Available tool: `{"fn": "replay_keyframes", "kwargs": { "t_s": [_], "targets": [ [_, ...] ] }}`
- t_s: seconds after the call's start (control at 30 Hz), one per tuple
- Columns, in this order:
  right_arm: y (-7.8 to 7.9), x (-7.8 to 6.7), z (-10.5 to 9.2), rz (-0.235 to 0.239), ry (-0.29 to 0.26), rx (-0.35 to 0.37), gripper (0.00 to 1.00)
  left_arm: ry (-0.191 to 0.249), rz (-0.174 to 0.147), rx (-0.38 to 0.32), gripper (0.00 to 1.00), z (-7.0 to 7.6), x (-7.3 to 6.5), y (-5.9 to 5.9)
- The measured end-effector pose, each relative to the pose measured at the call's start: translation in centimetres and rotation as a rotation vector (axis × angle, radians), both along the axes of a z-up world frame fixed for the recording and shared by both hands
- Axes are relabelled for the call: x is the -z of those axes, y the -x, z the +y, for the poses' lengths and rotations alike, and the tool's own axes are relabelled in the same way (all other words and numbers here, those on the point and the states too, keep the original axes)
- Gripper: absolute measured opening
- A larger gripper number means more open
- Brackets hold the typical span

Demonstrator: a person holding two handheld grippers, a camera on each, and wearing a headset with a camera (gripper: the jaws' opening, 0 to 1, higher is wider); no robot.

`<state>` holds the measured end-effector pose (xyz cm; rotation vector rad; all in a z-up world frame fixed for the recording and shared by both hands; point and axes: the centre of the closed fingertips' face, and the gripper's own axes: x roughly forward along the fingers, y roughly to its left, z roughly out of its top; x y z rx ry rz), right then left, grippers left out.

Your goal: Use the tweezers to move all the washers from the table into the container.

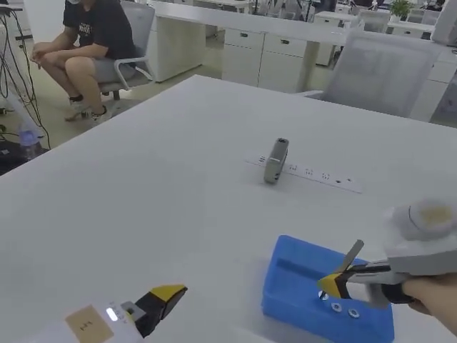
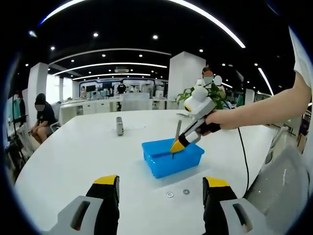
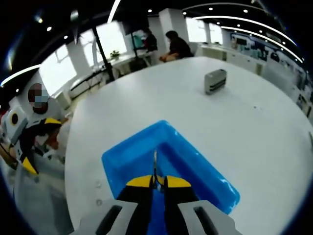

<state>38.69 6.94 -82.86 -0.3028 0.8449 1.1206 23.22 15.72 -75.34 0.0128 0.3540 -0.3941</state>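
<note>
A blue container sits on the white table at the near right. Small washers lie inside it. My right gripper is shut on metal tweezers, whose tip points down into the container. I cannot tell whether the tip holds a washer. Two washers lie on the table just in front of the container, also seen as washers left of it. My left gripper is open with nothing between its fingers, low at the left gripper.
A grey boxy device stands mid-table beside a flat white power strip. A person sits on a chair beyond the far left edge. An office chair stands behind the table's far right side.
</note>
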Motion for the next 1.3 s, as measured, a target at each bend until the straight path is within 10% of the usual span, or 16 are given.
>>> {"fn": "replay_keyframes", "kwargs": {
  "t_s": [0.7, 1.03, 1.3],
  "targets": [
    [1.5, -1.1, -0.6, -0.03, 0.001, -0.004, 0.05, 0.005, -0.002, -0.006, 0.7, 0.1, 0.0, 0.0],
    [5.1, -5.4, -0.3, -0.09, -0.08, -0.054, 0.05, 0.004, 0.001, -0.003, 0.7, 0.1, 0.0, 0.0],
    [8.9, -4.4, 0.9, -0.01, -0.113, -0.107, 0.05, 0.0, 0.005, 0.001, 0.69, 0.0, 0.1, 0.0]
  ]
}}
